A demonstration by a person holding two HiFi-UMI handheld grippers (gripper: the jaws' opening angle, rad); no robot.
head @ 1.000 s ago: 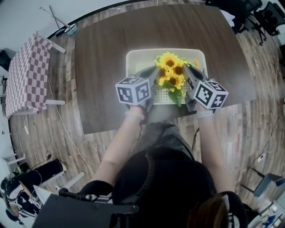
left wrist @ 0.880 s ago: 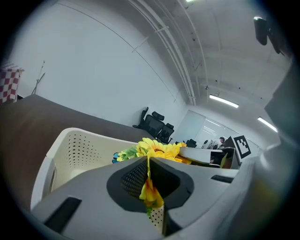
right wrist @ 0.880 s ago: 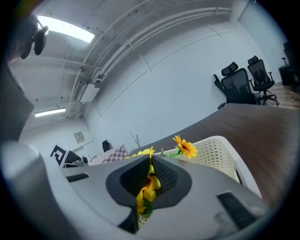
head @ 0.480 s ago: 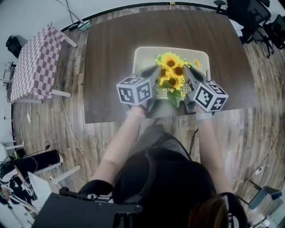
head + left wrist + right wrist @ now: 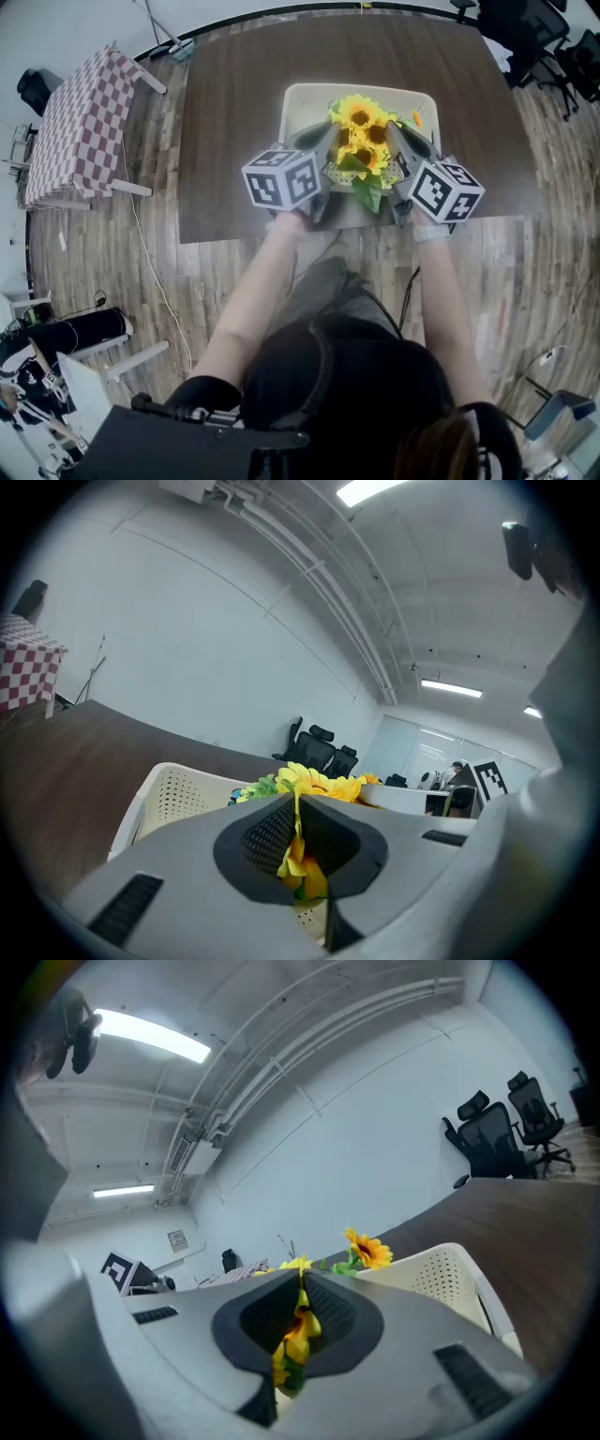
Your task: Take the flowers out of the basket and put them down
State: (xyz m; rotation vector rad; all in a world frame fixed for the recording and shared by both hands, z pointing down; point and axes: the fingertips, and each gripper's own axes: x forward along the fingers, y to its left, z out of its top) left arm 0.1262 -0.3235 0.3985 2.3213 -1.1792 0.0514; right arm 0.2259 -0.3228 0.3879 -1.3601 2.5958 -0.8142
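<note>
In the head view, a bunch of yellow flowers sat over a cream basket on a dark brown table, straight ahead of the person at twelve o'clock. The left gripper came in at the bunch's nine o'clock and the right gripper at its three o'clock, each pressed against the blooms. A green leaf hung from the bunch at six o'clock, over the basket's near wall. Whether the stems cleared the basket could not be told here. A small table with a red-checked cloth stood on the wooden floor at the brown table's nine o'clock.

In the left gripper view, the jaws were closed together on yellow petals and a bit of green, pinched in the narrow slit between the dark pads. More blooms rose just past the tips at twelve o'clock, above the perforated basket wall at ten o'clock. Black office chairs stood far behind.

In the right gripper view, the jaws were likewise clamped on yellow petals and green. One bloom stood clear at one o'clock, the basket's rim lay at three o'clock, and the chairs were further off at two o'clock.
</note>
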